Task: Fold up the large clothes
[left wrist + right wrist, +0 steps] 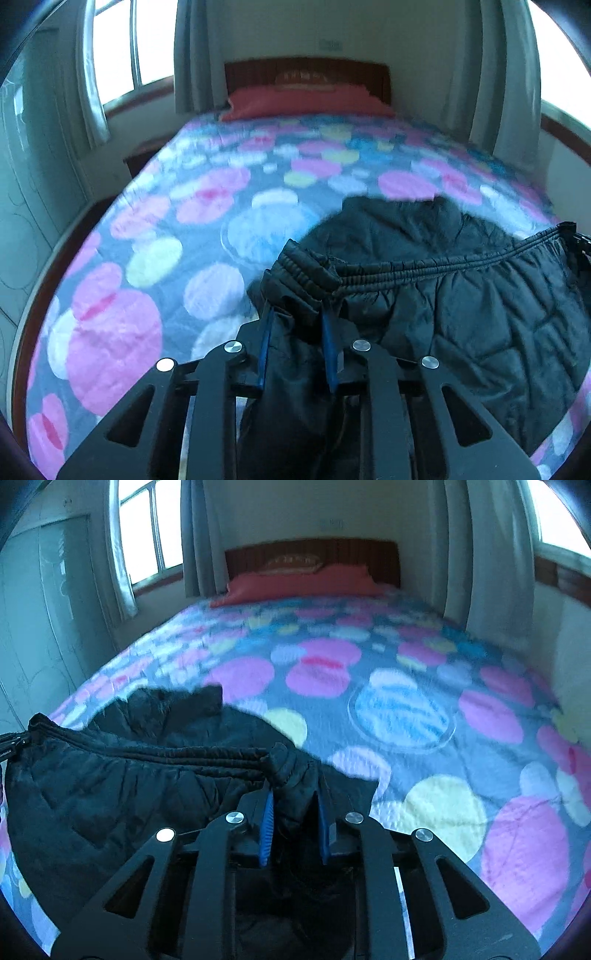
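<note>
While stretched between tongs | black jacket [461, 314] hem pinched both ends

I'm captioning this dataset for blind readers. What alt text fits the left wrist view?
The left gripper is shut on the elastic hem of a black quilted jacket, which stretches rightward over a bed with a colourful circle-print cover. A red pillow lies against the wooden headboard, with curtained windows either side.
</note>
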Demonstrator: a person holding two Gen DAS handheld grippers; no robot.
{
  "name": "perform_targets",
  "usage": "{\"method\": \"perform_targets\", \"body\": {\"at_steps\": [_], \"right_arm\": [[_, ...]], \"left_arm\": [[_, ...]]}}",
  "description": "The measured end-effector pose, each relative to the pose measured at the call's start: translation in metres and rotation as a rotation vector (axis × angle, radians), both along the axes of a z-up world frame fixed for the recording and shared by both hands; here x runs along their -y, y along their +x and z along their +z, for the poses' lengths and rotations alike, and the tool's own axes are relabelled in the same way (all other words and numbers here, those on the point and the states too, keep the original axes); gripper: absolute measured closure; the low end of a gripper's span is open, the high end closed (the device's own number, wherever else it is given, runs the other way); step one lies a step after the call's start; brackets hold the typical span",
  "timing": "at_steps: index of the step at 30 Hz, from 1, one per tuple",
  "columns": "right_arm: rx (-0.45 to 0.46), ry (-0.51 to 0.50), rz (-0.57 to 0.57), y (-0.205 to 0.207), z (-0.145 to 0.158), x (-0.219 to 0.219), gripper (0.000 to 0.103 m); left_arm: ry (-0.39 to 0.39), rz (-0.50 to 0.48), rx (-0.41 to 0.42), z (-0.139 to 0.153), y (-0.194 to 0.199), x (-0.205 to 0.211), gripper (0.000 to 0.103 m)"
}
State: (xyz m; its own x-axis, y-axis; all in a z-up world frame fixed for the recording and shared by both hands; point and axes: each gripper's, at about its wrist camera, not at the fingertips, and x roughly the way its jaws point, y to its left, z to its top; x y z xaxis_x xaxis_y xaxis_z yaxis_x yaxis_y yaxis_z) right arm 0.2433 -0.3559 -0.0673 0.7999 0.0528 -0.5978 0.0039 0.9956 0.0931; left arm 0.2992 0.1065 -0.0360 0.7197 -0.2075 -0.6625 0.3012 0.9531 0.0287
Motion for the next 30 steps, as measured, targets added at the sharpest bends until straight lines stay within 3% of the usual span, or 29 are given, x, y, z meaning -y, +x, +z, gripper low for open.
{"method": "perform_targets", "body": {"at_steps": [6, 11, 18, 21, 26, 30], "right_arm": [[0.080, -0.003, -0.036, 0.023, 0.029, -0.003, 0.085], [0.080, -0.011, -0.080, 0.079, 0.031, -0.006, 0.085], [-0.059, -0.028, -0.130, 0.146, -0.021, -0.007, 0.085], [-0.125, -0.043, -0.138, 0.160, -0.048, -0.008, 0.084], [-0.218, -0.045, -0.158, 0.175, -0.081, -0.008, 0.076], [-0.233, -0.004, -0.170, 0.178, -0.090, -0.004, 0.072]], "left_arm": [[-0.005, 0.051, 0.079, 0.029, 0.027, 0.009, 0.081], [0.037, 0.135, 0.084, 0.022, 0.073, 0.025, 0.081], [0.144, 0.225, 0.023, -0.030, 0.121, 0.040, 0.081], [0.193, 0.228, -0.007, -0.059, 0.130, 0.044, 0.081], [0.204, 0.233, -0.028, -0.080, 0.136, 0.046, 0.079], [0.253, 0.249, -0.029, -0.096, 0.141, 0.054, 0.078]]}}
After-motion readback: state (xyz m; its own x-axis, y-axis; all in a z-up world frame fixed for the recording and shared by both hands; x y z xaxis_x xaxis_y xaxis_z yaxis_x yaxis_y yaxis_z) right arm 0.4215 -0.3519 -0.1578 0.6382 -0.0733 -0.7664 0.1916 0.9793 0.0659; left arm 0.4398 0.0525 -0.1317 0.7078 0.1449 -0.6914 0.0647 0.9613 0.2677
